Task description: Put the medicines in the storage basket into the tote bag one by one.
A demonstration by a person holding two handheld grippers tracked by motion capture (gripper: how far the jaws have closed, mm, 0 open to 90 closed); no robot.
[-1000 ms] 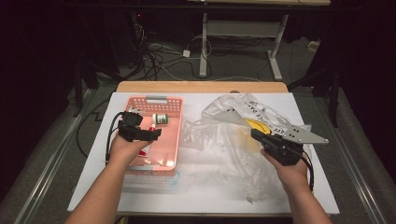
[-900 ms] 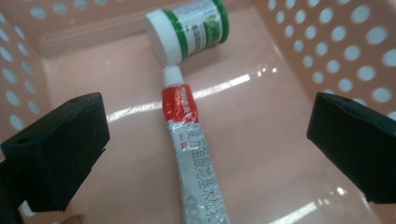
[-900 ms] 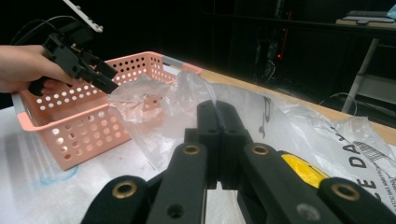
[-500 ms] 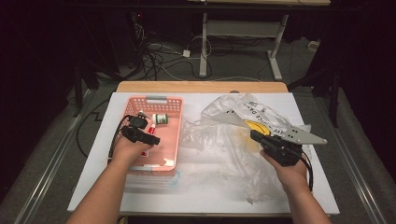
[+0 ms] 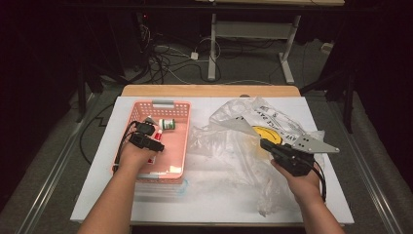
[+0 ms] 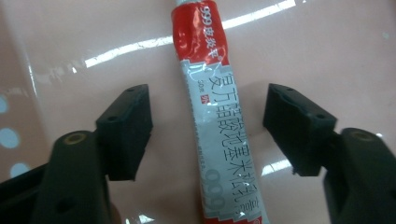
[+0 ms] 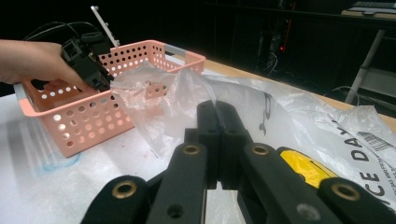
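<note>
The left gripper is dipped into the pink basket at the left of the table, straddling a red-and-silver ointment tube that lies flat on the basket's floor. Its jaws have just been closing in, but there is a gap on either side of the tube, so the pads are not pressing on it yet. They line up squarely across the tube's width, which looks like the setup for a clean pinch.

Farther back in the basket lies a small white bottle with a green cap.

At the right, the right gripper has its jaws closed tight, apparently pinching the edge of the clear plastic bag spread across the white table. My guess is it holds the bag steady, perhaps to keep its mouth ready for whatever comes out of the basket.
</note>
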